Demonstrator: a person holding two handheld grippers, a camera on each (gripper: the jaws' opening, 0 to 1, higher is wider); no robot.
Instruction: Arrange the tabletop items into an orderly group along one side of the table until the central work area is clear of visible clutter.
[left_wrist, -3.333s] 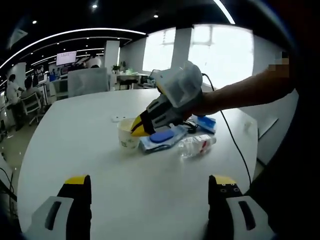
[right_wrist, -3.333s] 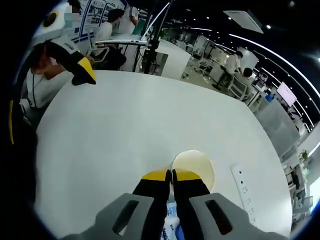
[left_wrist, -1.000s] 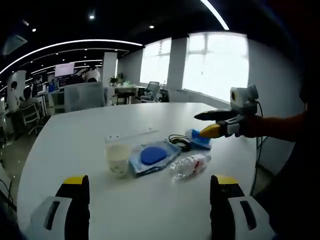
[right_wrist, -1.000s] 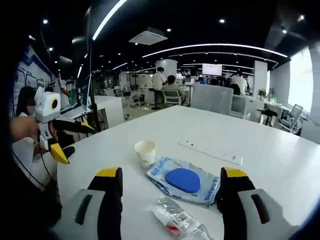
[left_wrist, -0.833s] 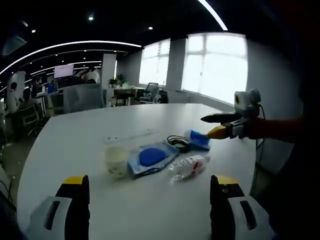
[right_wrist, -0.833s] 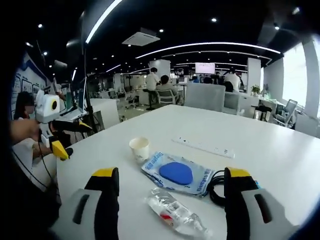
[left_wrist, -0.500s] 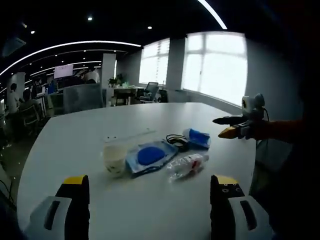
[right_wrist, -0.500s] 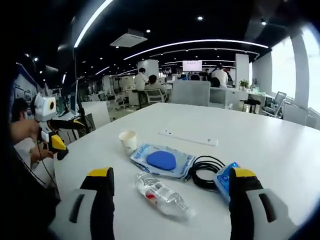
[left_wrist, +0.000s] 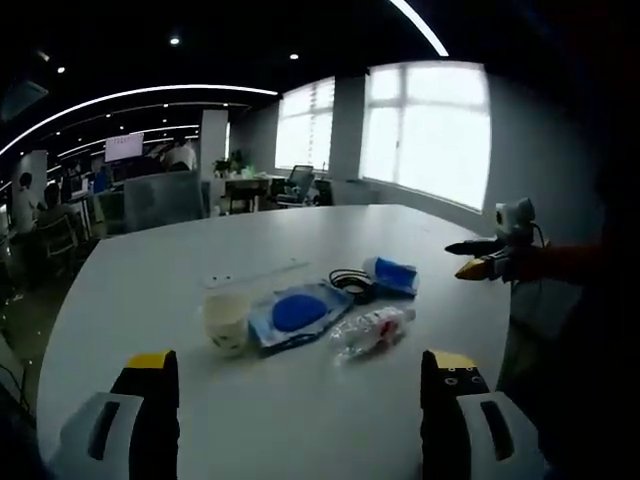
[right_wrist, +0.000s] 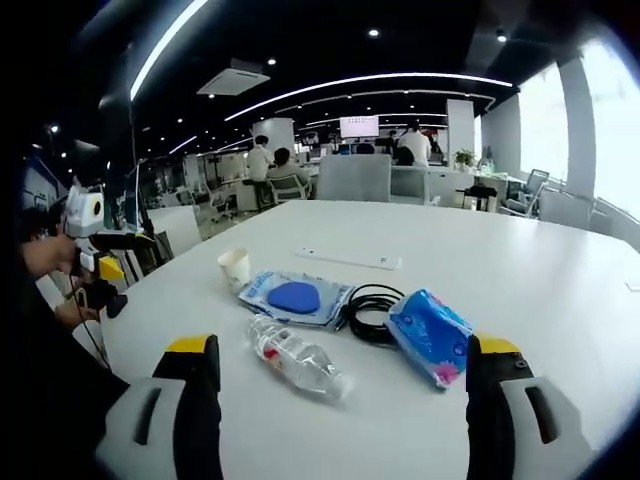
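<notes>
Cup (left_wrist: 226, 318), pouch (left_wrist: 296, 313), bottle (left_wrist: 371, 330), cable (left_wrist: 350, 282), packet (left_wrist: 392, 275) clustered mid-table.

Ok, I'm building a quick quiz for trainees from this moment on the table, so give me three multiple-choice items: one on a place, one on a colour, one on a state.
1. What lies right beside the coiled black cable, on the side away from the cup?
A. the blue tissue pack
B. the white power strip
C. a red notebook

2. What colour is the round pad inside the clear pouch?
A. green
B. blue
C. orange

3. How does the plastic bottle rest?
A. upright on its base
B. held in a gripper
C. lying on its side

Answers:
1. A: in the right gripper view the blue tissue pack sits against the coil, opposite the paper cup.
2. B: the pad shows blue through the pouch.
3. C: it lies flat on the white table, and the right gripper stands open, holding nothing.
</notes>
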